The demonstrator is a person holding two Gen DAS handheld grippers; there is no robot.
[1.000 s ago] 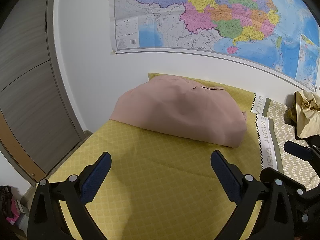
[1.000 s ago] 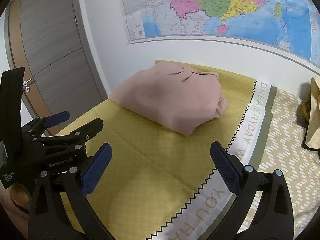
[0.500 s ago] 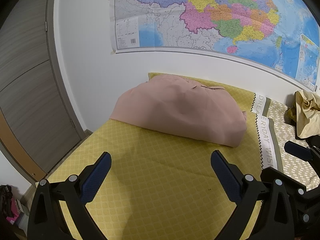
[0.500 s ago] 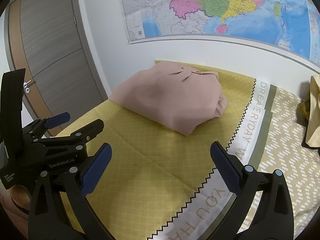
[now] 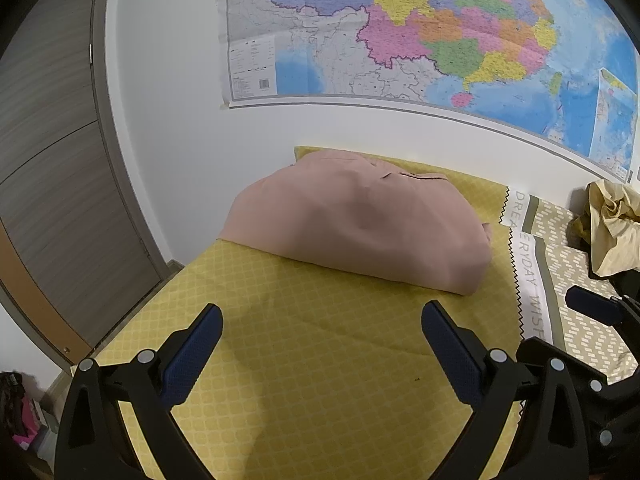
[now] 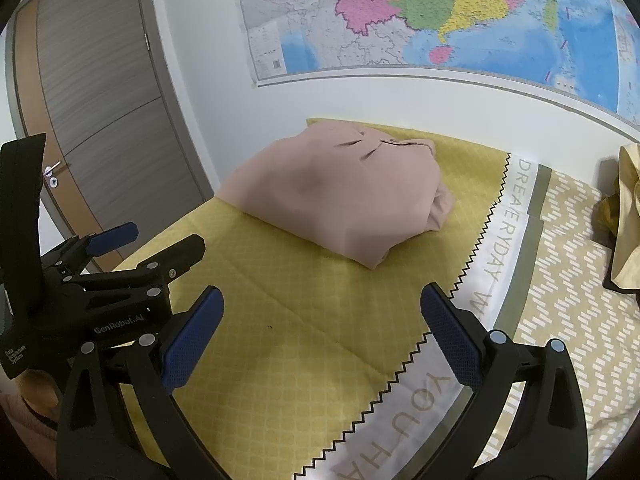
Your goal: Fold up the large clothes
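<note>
**Pink garment folded at the head of the bed, both grippers held back and wide**

The pink garment (image 5: 360,220) lies in a folded bundle on the yellow bedspread (image 5: 320,360), up at the far end of the bed close to the white wall (image 5: 180,120). Its left edge reaches the side of the bed nearest the door (image 5: 48,160); its right end, where the layers bunch up, stops short of the white lettered band (image 6: 504,240) that runs along the spread.

The left gripper (image 5: 322,350) hangs over the near part of the bed with its blue-padded fingers (image 5: 192,356) spread wide, nothing between them — only bare yellow cloth. The garment sits ahead of it, well apart from the fingertips and roughly centred between them.

The right gripper (image 6: 322,336) is also wide apart and empty, just beside the left one, which shows at the left edge of its view. From there the bundle lies ahead and slightly left, clear of both pads, with a crease in the spread running across between tongs and garment.

Off to the right, on the patterned beige bedding (image 6: 580,260), a crumpled yellow cloth (image 5: 612,228) is heaped against the wall. A large coloured map (image 5: 440,32) hangs above the bed.
</note>
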